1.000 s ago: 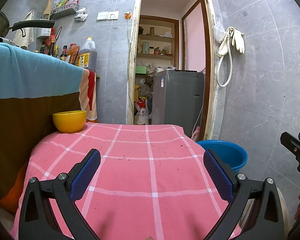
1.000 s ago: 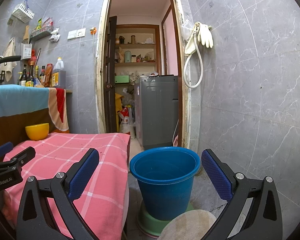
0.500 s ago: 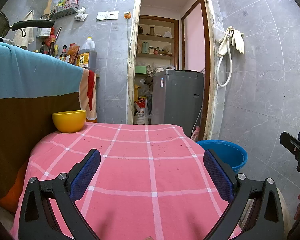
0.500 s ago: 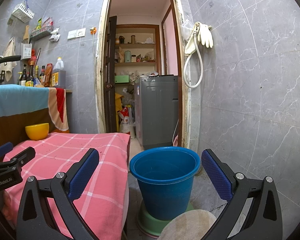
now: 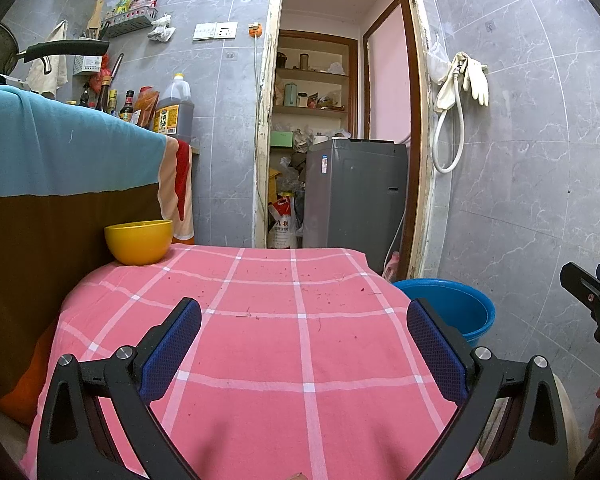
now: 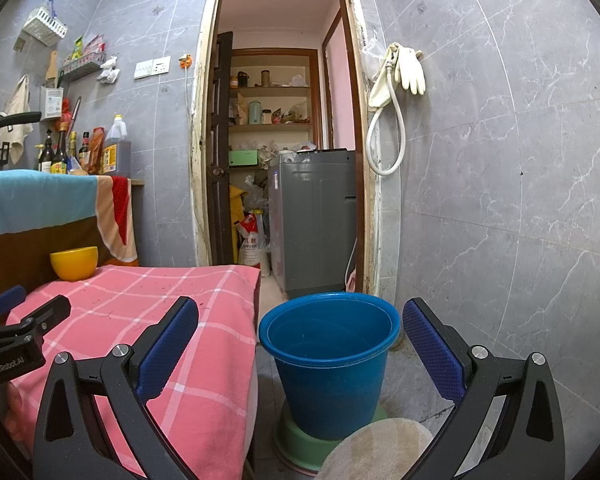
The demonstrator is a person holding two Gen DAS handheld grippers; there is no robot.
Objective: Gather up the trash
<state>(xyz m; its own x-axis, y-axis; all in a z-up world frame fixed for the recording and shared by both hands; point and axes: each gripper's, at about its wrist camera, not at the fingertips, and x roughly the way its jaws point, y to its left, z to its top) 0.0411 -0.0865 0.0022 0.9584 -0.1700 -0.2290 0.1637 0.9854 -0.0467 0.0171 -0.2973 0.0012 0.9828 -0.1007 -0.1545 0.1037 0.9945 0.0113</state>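
My left gripper [image 5: 304, 320] is open and empty above a pink checked tablecloth [image 5: 260, 344] strewn with tiny dark crumbs [image 5: 324, 292]. My right gripper [image 6: 300, 320] is open and empty, hovering in front of a blue bucket [image 6: 330, 360] that stands on a green base on the floor, right of the table. The bucket also shows in the left wrist view [image 5: 452, 304]. A yellow bowl [image 5: 138, 240] sits at the table's far left corner. The right gripper shows at the right edge of the left wrist view [image 5: 592, 300], and the left gripper at the left edge of the right wrist view [image 6: 16, 328].
A cloth-covered counter [image 5: 60, 168] with bottles stands left of the table. A doorway [image 5: 340, 140] behind leads to a grey washing machine [image 5: 352, 196] and shelves. A round beige stool top [image 6: 376, 452] is below the bucket. A tiled wall [image 6: 520, 200] is on the right.
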